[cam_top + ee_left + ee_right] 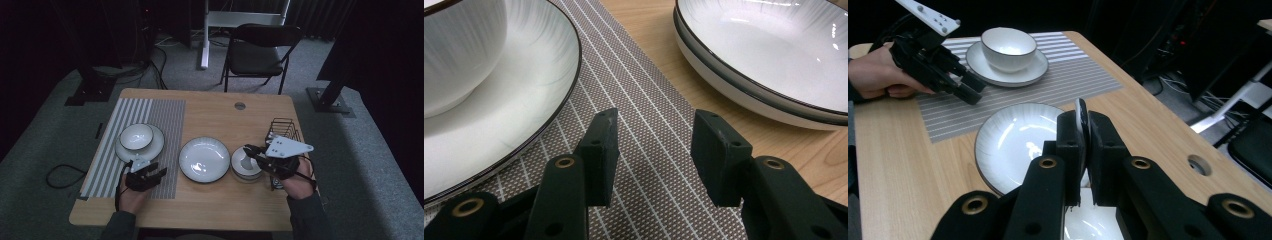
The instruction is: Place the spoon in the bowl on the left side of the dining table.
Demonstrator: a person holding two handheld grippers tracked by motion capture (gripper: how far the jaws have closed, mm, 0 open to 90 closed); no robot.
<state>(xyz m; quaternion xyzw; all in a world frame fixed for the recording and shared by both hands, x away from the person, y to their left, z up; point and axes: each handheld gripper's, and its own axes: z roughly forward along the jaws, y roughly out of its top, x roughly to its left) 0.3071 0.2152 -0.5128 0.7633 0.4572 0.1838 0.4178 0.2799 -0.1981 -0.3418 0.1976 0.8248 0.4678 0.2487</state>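
- The right gripper (1082,150) is clamped on the rim of a small bowl (246,165), just right of the wide plate (204,159).
- The left gripper (654,150) stands open over the striped mat (644,100), empty.

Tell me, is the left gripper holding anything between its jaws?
No, the left gripper has open jaws with only the striped placemat visible between them, beside the plate.

Small white bowl (246,163) with a dark rim, upright on the wooden table, its rim (1081,125) clamped between the right gripper's (1084,131) fingers. Its body lies below the fingertips, just beside the wide shallow plates
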